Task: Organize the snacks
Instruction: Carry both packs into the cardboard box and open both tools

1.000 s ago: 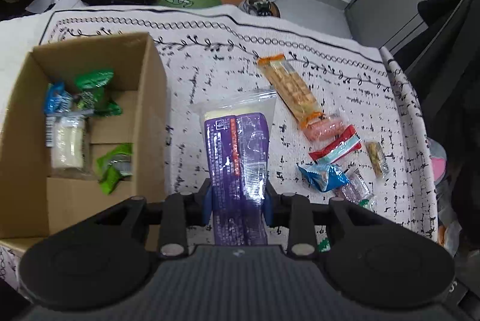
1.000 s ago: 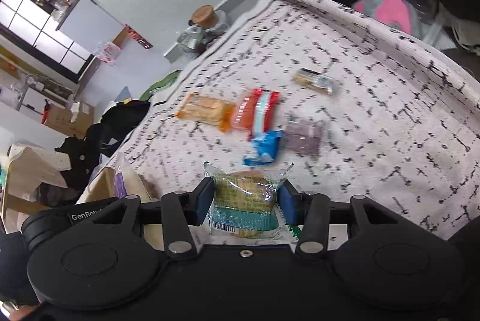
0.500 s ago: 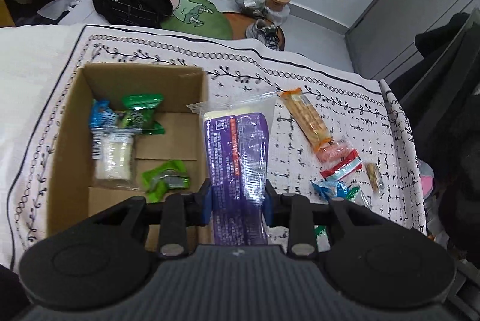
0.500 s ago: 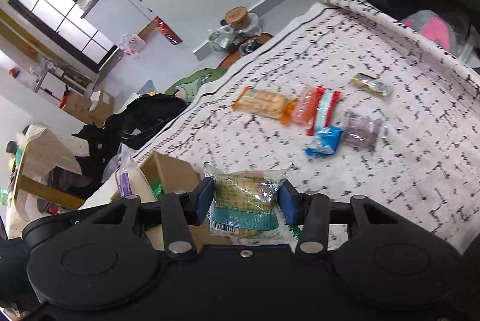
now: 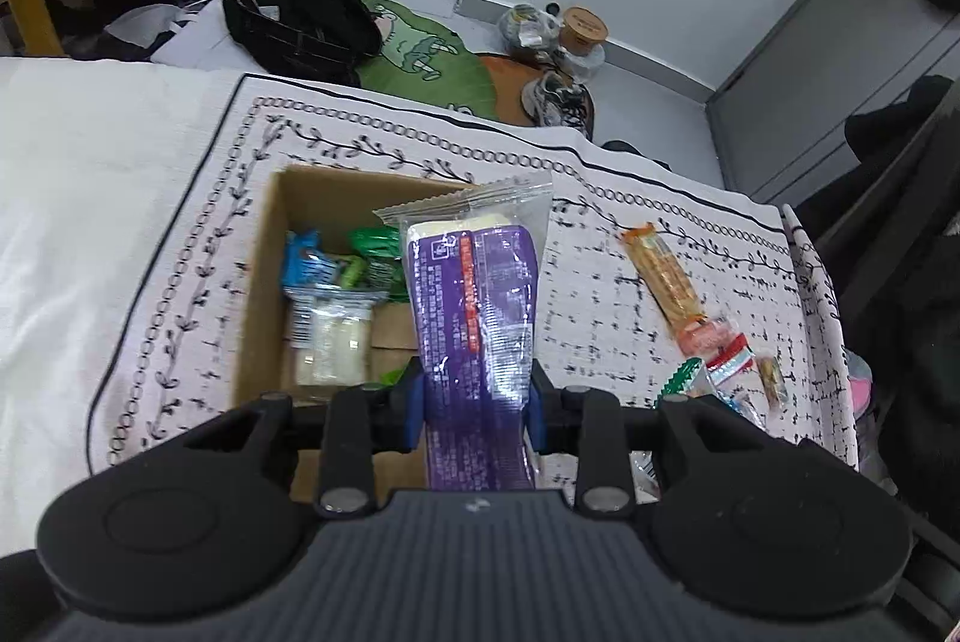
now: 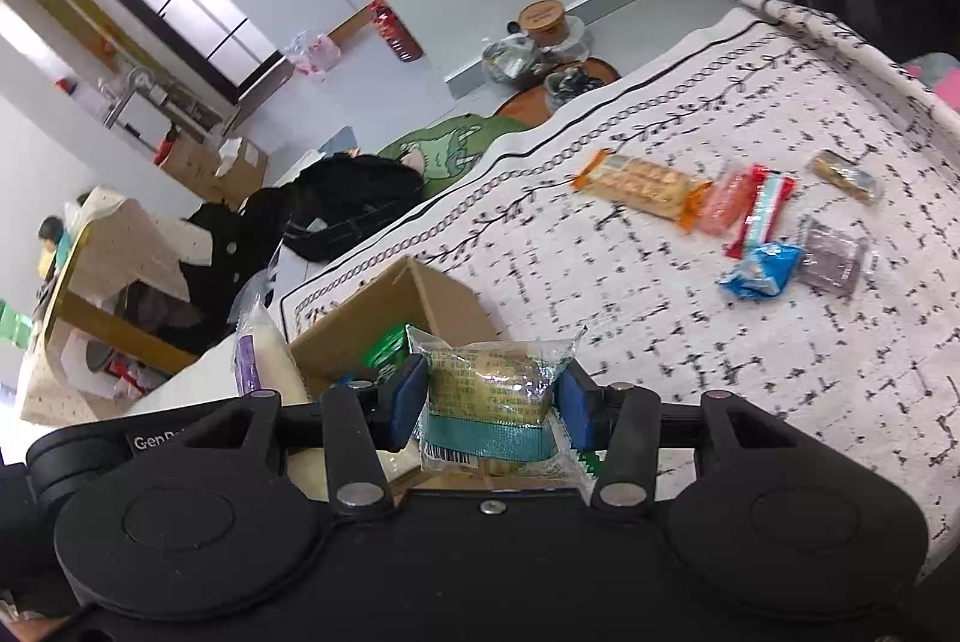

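Note:
My left gripper (image 5: 477, 402) is shut on a long purple snack packet (image 5: 474, 318) and holds it above the right side of an open cardboard box (image 5: 264, 282). The box holds several snacks, among them a white packet (image 5: 330, 336) and green ones (image 5: 375, 243). My right gripper (image 6: 489, 402) is shut on a clear-wrapped cake with a teal band (image 6: 492, 396), near the same box (image 6: 444, 303). The purple packet also shows at the left of the right wrist view (image 6: 249, 366).
Loose snacks lie on the patterned cloth (image 5: 600, 294) to the right: an orange cracker pack (image 6: 636, 180), a red-and-pink pair (image 6: 750, 207), a blue packet (image 6: 759, 273), a purple one (image 6: 837, 261) and a small bar (image 6: 843, 174). Bags and jars lie on the floor beyond.
Both grippers have risen and moved left toward the box, each keeping its snack. The purple packet now hangs over the box instead of the cloth beside it.

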`<action>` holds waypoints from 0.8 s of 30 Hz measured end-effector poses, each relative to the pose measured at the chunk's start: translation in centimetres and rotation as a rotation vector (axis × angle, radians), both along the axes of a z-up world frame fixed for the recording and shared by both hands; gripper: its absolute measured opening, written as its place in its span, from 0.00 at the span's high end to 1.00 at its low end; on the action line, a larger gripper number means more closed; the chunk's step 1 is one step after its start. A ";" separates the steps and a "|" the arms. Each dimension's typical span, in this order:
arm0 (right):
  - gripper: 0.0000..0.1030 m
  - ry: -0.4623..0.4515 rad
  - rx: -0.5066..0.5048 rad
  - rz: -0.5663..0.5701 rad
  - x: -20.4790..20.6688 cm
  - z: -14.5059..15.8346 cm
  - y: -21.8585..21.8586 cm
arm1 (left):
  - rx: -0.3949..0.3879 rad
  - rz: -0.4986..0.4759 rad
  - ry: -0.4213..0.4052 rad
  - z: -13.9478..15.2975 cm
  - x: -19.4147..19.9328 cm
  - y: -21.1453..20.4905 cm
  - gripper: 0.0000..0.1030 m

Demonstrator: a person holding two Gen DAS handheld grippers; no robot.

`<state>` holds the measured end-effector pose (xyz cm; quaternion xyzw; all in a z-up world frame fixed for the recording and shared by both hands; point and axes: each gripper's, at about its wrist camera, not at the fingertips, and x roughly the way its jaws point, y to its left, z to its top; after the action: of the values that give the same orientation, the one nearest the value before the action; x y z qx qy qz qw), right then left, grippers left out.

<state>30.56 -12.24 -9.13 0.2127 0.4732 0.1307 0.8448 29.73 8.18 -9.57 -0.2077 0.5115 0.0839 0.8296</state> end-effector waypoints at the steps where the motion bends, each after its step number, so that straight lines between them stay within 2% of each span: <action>1: 0.55 -0.003 0.000 0.010 -0.1 0.1 0.4 | -0.001 0.006 0.000 0.1 -0.1 0.5 0.70; 7: 0.55 0.001 0.001 0.056 -0.2 0.0 2.8 | -0.012 0.041 0.019 -0.1 -0.8 3.3 0.70; 16: 0.55 -0.007 -0.004 0.060 -0.1 0.5 3.9 | -0.024 0.085 0.066 -1.8 -1.0 5.6 0.69; 24: 0.55 -0.004 0.013 0.063 0.6 0.0 4.8 | 0.010 0.106 0.103 -2.8 -0.9 6.4 0.61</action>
<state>31.16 -7.45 -9.13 0.2027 0.4771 0.1606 0.8399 28.82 14.58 -12.37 -0.2258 0.5412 0.1410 0.7976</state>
